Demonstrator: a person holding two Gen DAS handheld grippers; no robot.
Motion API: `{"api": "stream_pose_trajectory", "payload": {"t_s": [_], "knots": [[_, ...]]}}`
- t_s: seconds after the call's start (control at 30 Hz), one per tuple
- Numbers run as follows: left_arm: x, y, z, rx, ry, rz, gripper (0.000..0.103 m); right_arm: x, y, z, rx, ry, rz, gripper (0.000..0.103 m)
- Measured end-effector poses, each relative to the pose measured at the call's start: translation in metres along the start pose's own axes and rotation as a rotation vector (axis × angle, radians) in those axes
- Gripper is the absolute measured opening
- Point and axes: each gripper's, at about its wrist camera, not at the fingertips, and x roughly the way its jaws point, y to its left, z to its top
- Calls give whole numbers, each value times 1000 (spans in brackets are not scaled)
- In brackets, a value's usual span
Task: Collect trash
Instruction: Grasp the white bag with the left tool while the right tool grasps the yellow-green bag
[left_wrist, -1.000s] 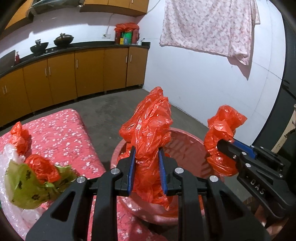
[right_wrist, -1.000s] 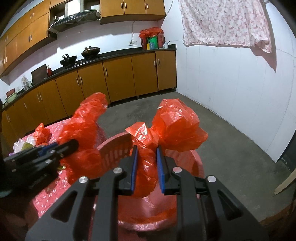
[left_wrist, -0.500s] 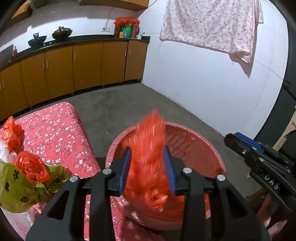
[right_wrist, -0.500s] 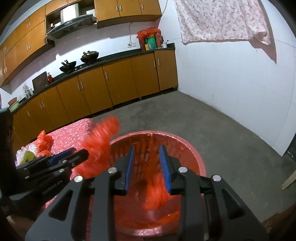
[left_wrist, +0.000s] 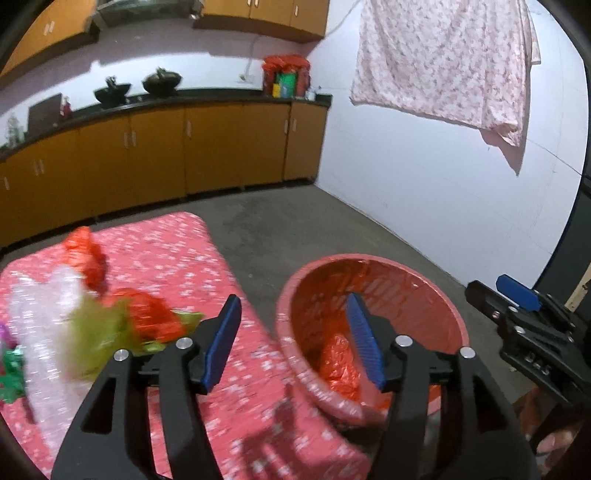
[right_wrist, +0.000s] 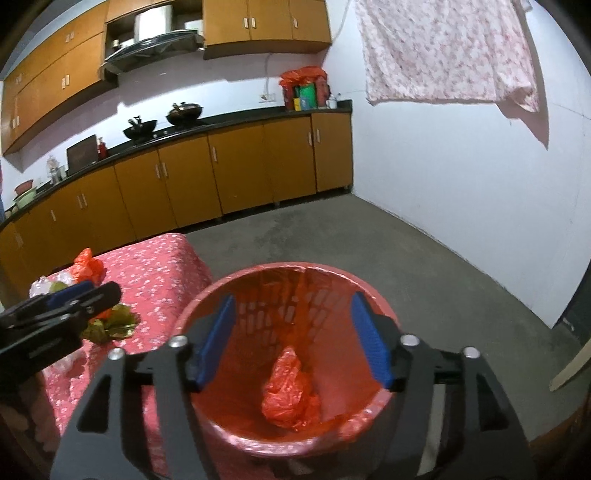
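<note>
A red plastic basket stands on the floor beside the table. Crumpled red plastic bags lie at its bottom. My left gripper hangs over the table edge and the basket's left rim; its jaws are opening and hold nothing. My right gripper hovers above the basket mouth, jaws opening and empty as well. More trash lies on the table: red bags, a green wrapper and clear plastic.
The table wears a red flowered cloth. Orange kitchen cabinets run along the back wall, with woks on the counter. A pink sheet hangs on the white wall at the right. Grey floor lies beyond the basket.
Both grippers were shut on red bags a second ago. Both have opened, and the bags have dropped into the basket. The left gripper has swung left toward the table.
</note>
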Motion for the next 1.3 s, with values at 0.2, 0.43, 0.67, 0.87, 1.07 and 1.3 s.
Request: {"api": "stream_pose_trajectory", "payload": {"t_s": [0.2,0.43,0.67,0.87,1.07,1.3], "knots": [[-52,37,-12,-29,-71,91,71,-6,41,-1,-30,-14,79,78],[-105,118,-32,-137,-110,313,77,-7,109,-12,-125,22,213,72],[-134,209,-65,-219,-74,555,78,10,174,-32,-197,104,309,62],[-144,265,-88,-292,-45,666,80,22,215,-47,-231,159,354,62],[-141,303,-100,-350,-26,688,81,40,245,-47,-257,165,341,56],[-132,319,-106,-332,-3,691,81,55,259,-44,-274,185,326,7]]}}
